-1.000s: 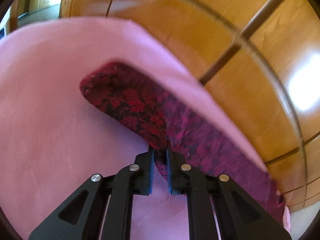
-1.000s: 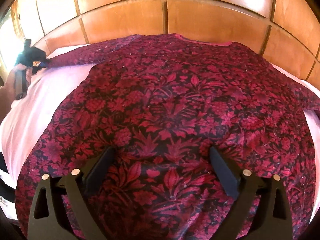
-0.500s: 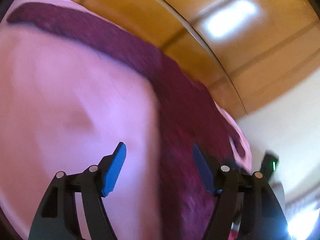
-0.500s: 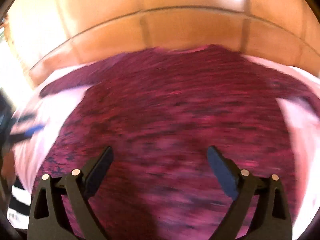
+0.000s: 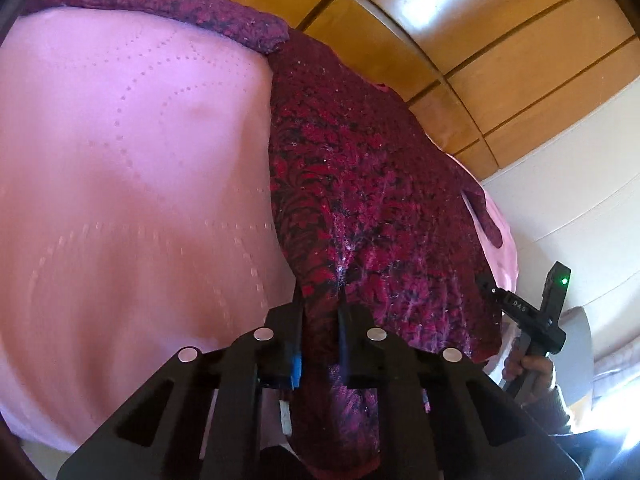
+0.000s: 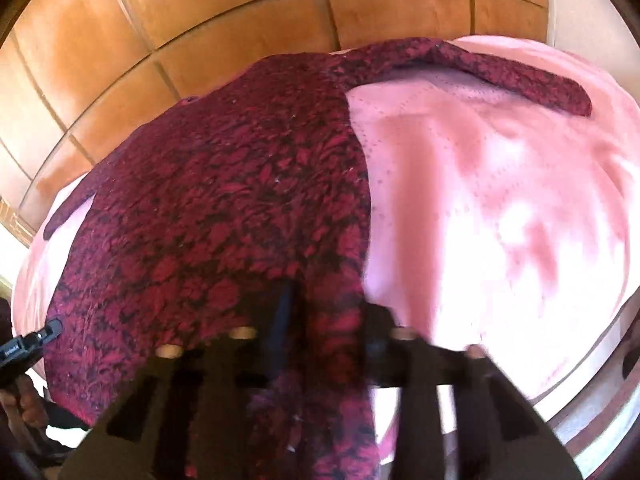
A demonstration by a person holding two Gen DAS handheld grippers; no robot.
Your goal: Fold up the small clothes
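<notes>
A pink bedcover [image 5: 132, 184] lies before wood panelling [image 6: 200, 40]. Nearest, the left gripper [image 5: 320, 316] and right gripper [image 6: 324, 312], both having just closed, pinch the hem of the red floral garment [image 6: 224, 208] spread across the bedcover. Soft, light, it likely droops; the hem corners suit gripping. Earlier the left gripper held its sleeve.

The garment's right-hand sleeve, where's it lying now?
In the right wrist view the sleeve stretches flat toward the upper right across the pink bedcover, near the wooden headboard, away from both grippers.
</notes>
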